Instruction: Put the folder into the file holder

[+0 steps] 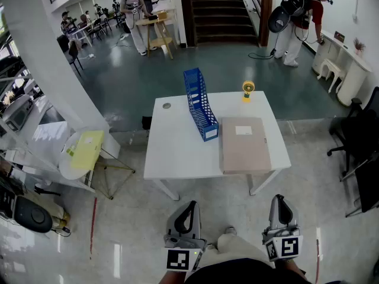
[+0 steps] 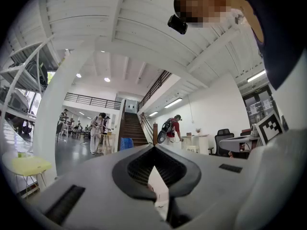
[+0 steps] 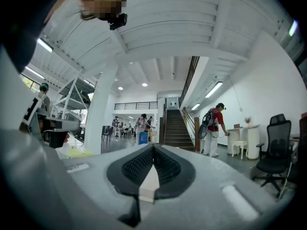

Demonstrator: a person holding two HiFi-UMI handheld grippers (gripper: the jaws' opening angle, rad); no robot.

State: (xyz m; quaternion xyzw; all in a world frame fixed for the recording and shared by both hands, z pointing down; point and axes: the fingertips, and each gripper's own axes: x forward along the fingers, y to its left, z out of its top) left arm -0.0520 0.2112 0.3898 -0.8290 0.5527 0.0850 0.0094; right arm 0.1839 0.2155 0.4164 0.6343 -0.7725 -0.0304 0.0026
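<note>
A beige folder (image 1: 244, 144) lies flat on the right half of the white table (image 1: 177, 152). A blue file holder (image 1: 200, 103) stands upright just left of it, its top showing above the jaws as the file holder (image 2: 125, 143) and file holder (image 3: 143, 138). My left gripper (image 1: 188, 213) and right gripper (image 1: 280, 208) are held low, near the person's body, well short of the table's near edge. Both are shut with nothing between the jaws. In the gripper views the left gripper (image 2: 154, 148) and right gripper (image 3: 153, 147) point level across the room.
A yellow tape dispenser (image 1: 247, 90) stands at the table's far edge, a small round disc (image 1: 167, 106) at its far left corner. A round side table with a yellow tray (image 1: 83, 149) is to the left, black office chairs (image 1: 358, 141) to the right. People stand far off.
</note>
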